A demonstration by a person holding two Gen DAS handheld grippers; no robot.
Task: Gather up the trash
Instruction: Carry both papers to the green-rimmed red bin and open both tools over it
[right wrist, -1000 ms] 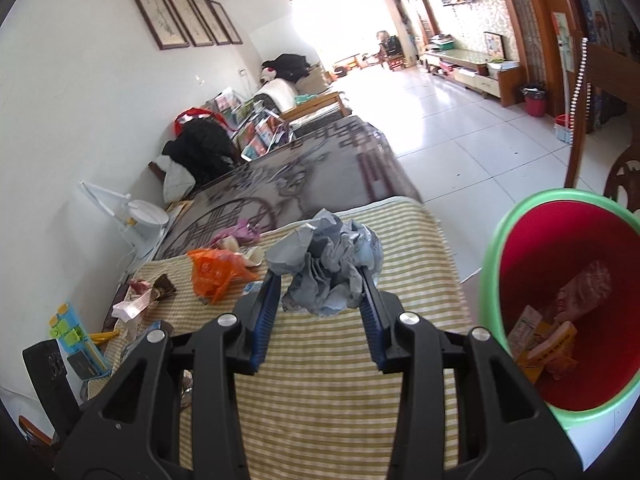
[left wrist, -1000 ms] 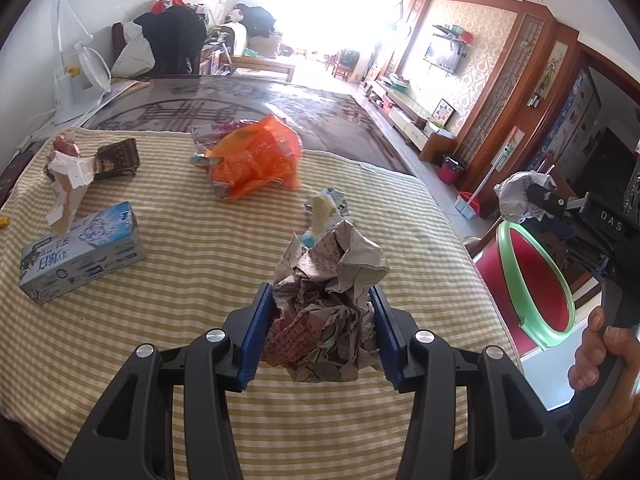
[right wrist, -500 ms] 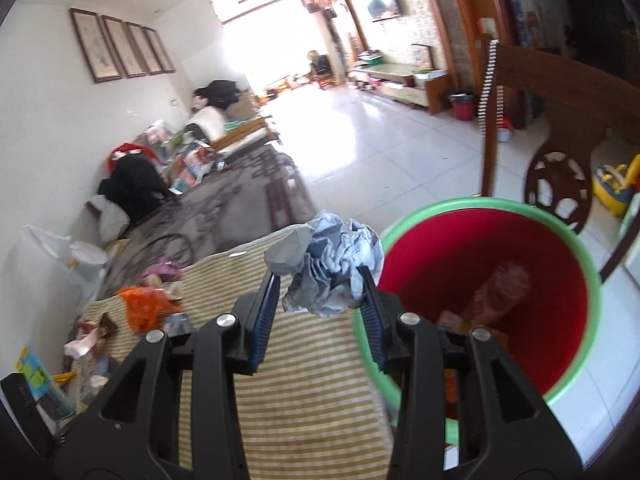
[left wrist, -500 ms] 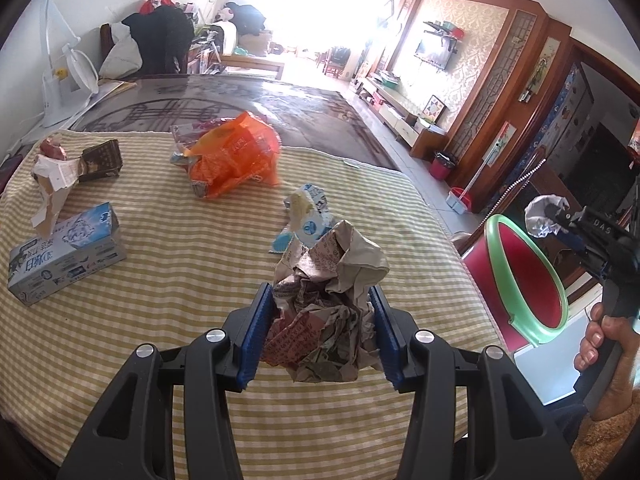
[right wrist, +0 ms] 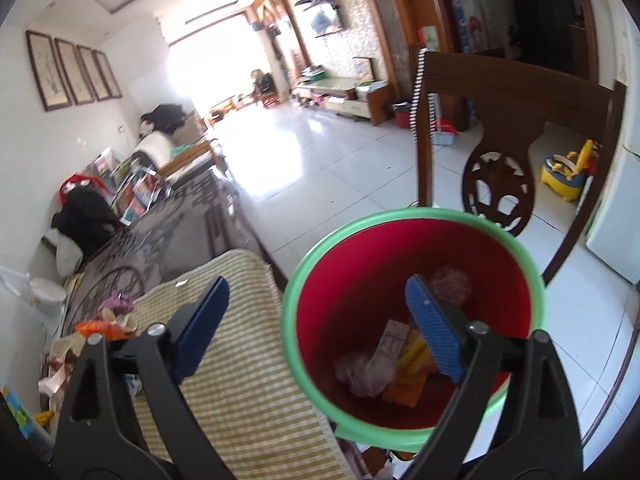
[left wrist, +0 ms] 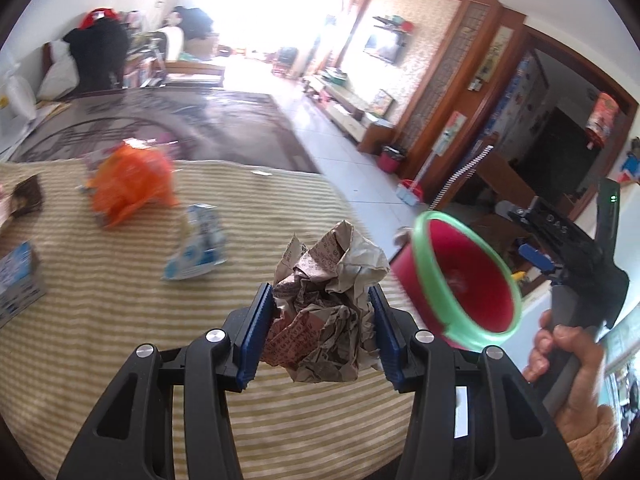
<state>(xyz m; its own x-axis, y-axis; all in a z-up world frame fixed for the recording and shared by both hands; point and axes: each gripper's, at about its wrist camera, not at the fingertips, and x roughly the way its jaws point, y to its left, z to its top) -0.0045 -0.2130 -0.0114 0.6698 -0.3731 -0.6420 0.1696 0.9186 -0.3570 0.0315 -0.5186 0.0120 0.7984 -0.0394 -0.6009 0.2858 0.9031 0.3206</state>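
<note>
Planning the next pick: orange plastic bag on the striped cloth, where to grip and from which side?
Take the orange plastic bag from above, jaws across its bunched top. It lies slumped and soft with no rigid edge, so a gathered fold is probably the surest hold. Blur hides any handles.

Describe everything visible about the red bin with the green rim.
The red bin is a round plastic pail, red inside and out with a thick green rim, standing upright just past the striped tablecloth's edge, with a wooden chair behind it. Inside lie crumpled wrappers, a yellow packet and pale wads; details are blurred. The right gripper hangs over its mouth, jaws having just opened, nothing between them. Nothing visibly touches the rim.
</note>
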